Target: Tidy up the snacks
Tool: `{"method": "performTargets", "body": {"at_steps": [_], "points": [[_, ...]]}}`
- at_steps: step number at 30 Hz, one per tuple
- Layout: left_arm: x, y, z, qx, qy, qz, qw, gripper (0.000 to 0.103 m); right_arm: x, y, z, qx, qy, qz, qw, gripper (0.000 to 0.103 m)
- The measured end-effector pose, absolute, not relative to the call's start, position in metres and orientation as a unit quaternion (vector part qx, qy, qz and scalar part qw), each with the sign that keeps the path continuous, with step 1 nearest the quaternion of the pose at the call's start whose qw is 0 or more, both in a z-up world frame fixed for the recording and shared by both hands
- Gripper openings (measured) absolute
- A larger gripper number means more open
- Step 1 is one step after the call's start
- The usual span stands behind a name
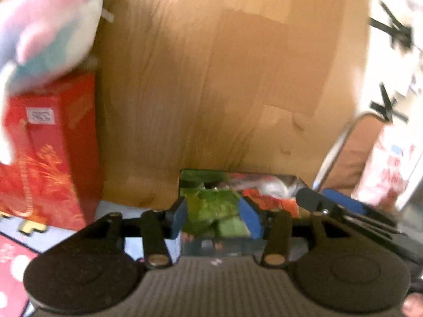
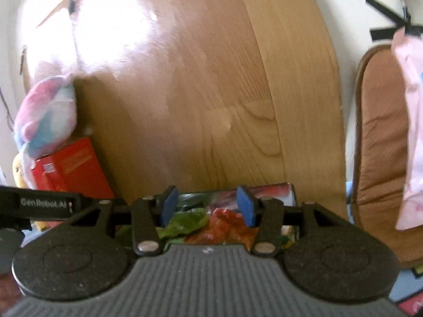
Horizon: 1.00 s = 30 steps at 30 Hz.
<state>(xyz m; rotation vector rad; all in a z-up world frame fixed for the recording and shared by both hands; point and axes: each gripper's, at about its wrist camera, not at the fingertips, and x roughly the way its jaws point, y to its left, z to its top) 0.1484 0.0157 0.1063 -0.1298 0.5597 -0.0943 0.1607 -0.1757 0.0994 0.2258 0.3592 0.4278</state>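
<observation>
A clear box (image 1: pixel 238 178) full of snack packets stands on the floor against a wooden panel. My left gripper (image 1: pixel 215 215) hangs over it, its blue pads on either side of a green packet (image 1: pixel 214 206); I cannot tell whether they press it. A red packet (image 1: pixel 267 200) lies beside the green one. My right gripper (image 2: pixel 208 206) is open over the same box (image 2: pixel 280 192), above the green packet (image 2: pixel 185 223) and the red packet (image 2: pixel 224 224). The right gripper's fingers (image 1: pixel 341 198) show at the right of the left wrist view.
A red gift box (image 1: pixel 50 153) stands at the left with a pink-and-blue plush toy (image 1: pixel 50 21) on it; both show in the right wrist view, box (image 2: pixel 71 171) and toy (image 2: pixel 47 116). A brown cushion (image 2: pixel 380 145) and a pink bag (image 2: pixel 412 132) are at the right. The wooden panel (image 1: pixel 224 79) rises behind.
</observation>
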Motion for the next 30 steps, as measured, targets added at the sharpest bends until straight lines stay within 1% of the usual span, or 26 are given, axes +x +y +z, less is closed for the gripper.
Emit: {"method": "performTargets", "body": {"at_steps": [1,2,4,10,17,21,23,24,25,26,28,29,30], "points": [[0.138,0.01,0.106,-0.054,0.276,-0.04,0.959,0.052,0.147,-0.179,0.1,0.105,0.175,0.204,0.957,0.065],[0.128,0.011,0.104,-0.05,0.279,-0.04,0.958,0.053,0.131,-0.181,0.098,0.101,0.175,0.196,0.96,0.068],[0.108,0.006,0.099,-0.049,0.29,-0.042,0.955,0.053,0.11,-0.184,0.094,0.102,0.181,0.176,0.962,0.077],[0.053,-0.009,0.075,-0.042,0.321,-0.036,0.945,0.053,0.048,-0.206,0.074,0.146,0.235,0.139,0.951,0.079],[-0.007,-0.014,0.062,-0.026,0.323,-0.021,0.946,0.053,-0.003,-0.207,0.063,0.153,0.267,0.148,0.94,0.08],[-0.036,-0.013,0.057,-0.021,0.322,-0.011,0.946,0.056,-0.031,-0.208,0.062,0.167,0.27,0.151,0.936,0.086],[-0.05,-0.012,0.057,-0.018,0.318,-0.003,0.948,0.059,-0.044,-0.208,0.06,0.169,0.274,0.15,0.935,0.087],[-0.056,-0.012,0.057,-0.017,0.315,0.0,0.949,0.065,-0.049,-0.208,0.06,0.171,0.276,0.149,0.934,0.089],[-0.062,-0.011,0.057,-0.015,0.312,0.003,0.95,0.074,-0.053,-0.209,0.06,0.173,0.279,0.148,0.933,0.09],[-0.07,-0.011,0.059,-0.013,0.307,0.008,0.952,0.08,-0.057,-0.209,0.06,0.176,0.283,0.147,0.931,0.09],[-0.083,-0.012,0.063,-0.005,0.294,0.02,0.956,0.1,-0.063,-0.21,0.062,0.186,0.29,0.146,0.927,0.092],[-0.091,-0.013,0.067,-0.001,0.285,0.026,0.958,0.103,-0.067,-0.211,0.064,0.191,0.292,0.146,0.926,0.092],[-0.098,-0.014,0.07,0.002,0.279,0.03,0.96,0.103,-0.07,-0.211,0.066,0.195,0.292,0.146,0.925,0.093]]}}
